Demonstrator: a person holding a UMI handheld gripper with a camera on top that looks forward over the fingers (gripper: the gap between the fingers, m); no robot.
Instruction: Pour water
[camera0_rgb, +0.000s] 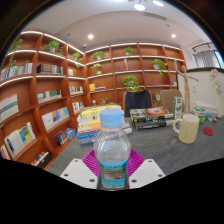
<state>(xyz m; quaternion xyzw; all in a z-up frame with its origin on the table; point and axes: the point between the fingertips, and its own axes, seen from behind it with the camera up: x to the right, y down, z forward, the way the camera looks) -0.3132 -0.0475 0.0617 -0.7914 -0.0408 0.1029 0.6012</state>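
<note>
Far left of frame: wooden bookshelves (35, 95) run along the wall, stocked with books and topped with potted plants. Left of centre, on the grey table (175, 155), a stack of books (92, 122) sits beyond the bottle. Centre, lower half: a clear plastic water bottle (112, 150) with a light blue cap stands upright between the two fingers of the gripper (112, 172); label band visible around its middle. The magenta pads (92, 160) show at both sides of the bottle's lower body and appear to touch it, so the claw reads as closed about the bottle's width with the bottle in its hold. Whether the bottle's base is on the table or lifted cannot be told. Centre background: more shelving on the back wall with trailing plants (131, 82). Right of centre: a second pile of books (152, 117) on the table, then a cream mug (187, 128) with its handle facing left, well apart from the bottle. Far right: a small red object (208, 130), too small to identify.
</note>
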